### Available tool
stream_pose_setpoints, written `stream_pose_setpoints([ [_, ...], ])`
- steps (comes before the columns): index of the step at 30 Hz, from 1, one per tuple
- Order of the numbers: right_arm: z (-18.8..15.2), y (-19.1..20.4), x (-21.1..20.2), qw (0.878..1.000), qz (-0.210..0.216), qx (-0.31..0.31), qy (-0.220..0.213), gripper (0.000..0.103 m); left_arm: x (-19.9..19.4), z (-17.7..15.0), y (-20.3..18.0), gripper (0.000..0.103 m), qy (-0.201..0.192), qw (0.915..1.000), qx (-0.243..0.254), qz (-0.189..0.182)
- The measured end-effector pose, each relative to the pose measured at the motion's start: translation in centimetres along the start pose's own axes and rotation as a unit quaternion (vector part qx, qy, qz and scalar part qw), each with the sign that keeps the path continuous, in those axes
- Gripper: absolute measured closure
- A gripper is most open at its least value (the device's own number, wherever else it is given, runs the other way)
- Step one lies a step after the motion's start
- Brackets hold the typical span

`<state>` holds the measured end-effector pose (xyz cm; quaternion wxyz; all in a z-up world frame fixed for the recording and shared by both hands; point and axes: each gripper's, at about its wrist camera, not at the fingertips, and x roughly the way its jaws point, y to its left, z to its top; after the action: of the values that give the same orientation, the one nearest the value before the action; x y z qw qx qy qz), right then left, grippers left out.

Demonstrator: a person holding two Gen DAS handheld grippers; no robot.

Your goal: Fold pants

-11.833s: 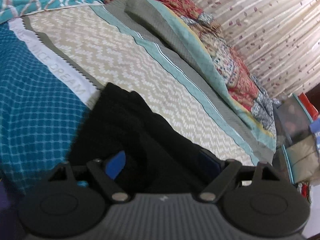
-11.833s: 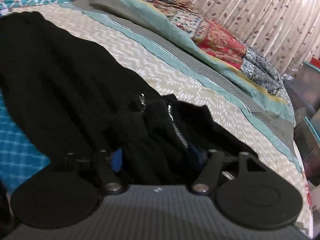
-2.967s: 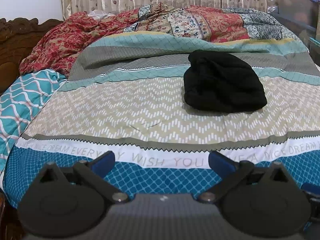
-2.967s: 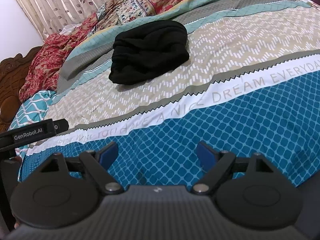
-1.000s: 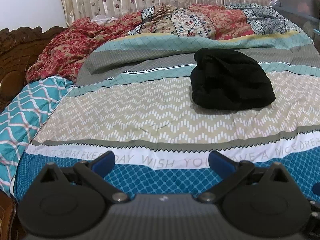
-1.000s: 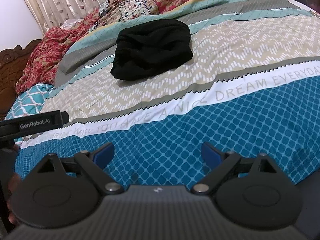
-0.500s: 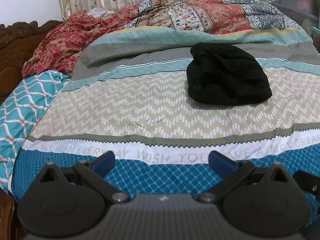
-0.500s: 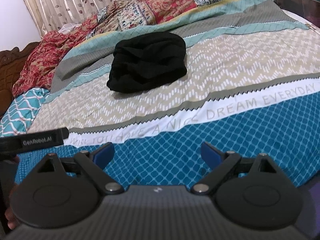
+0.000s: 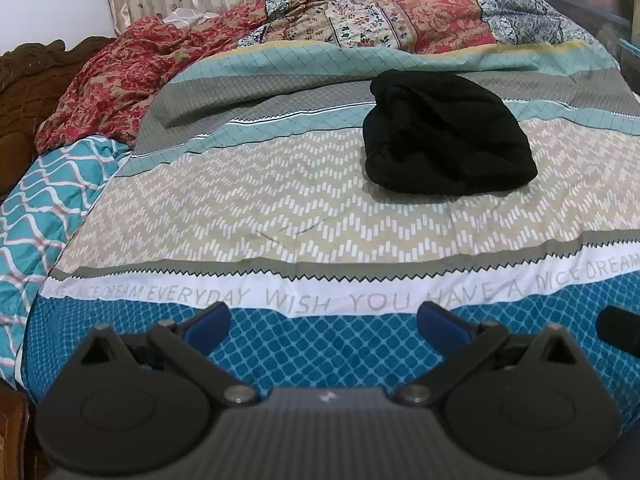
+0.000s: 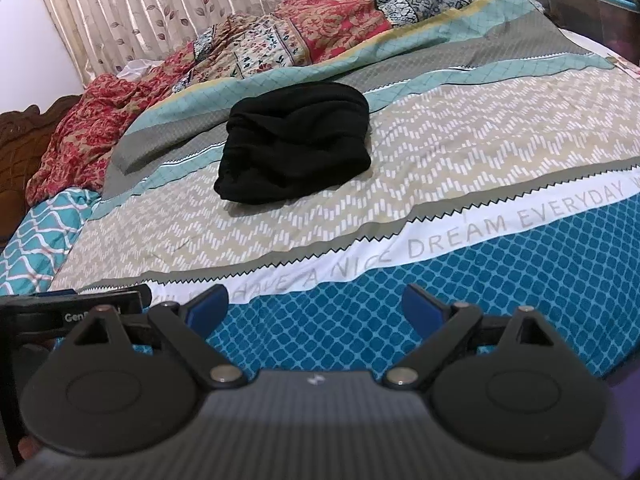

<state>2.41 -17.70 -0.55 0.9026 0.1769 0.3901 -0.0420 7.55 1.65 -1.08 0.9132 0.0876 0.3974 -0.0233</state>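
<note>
The black pants (image 9: 446, 134) lie folded into a compact bundle on the beige zigzag band of the bedspread, also seen in the right wrist view (image 10: 294, 142). My left gripper (image 9: 324, 326) is held back over the blue checked strip near the bed's front edge, open, nothing between its blue fingertips. My right gripper (image 10: 314, 306) hovers over the same blue strip, open and empty, well short of the pants. The left gripper's body (image 10: 72, 314) shows at the left edge of the right wrist view.
A crumpled red and floral quilt (image 9: 320, 28) is heaped along the far side of the bed by the curtain (image 10: 160, 4). A teal wavy-pattern pillow (image 9: 44, 196) and a carved wooden headboard (image 9: 24, 80) are at the left. Dark furniture stands at the right.
Both grippers stay open and away from the pants. The views have shifted slightly; the left gripper's body now sits lower and closer in the right wrist view.
</note>
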Motion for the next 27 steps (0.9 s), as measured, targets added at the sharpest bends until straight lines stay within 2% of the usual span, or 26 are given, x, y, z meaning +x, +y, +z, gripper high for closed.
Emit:
stream_pose_setpoints([
  [27,-0.14,-0.14,0.02,1.0,-0.005,-0.004,-0.004,0.008,-0.16,-0.01,-0.02,0.0,0.006,0.9999,-0.006,-0.015],
])
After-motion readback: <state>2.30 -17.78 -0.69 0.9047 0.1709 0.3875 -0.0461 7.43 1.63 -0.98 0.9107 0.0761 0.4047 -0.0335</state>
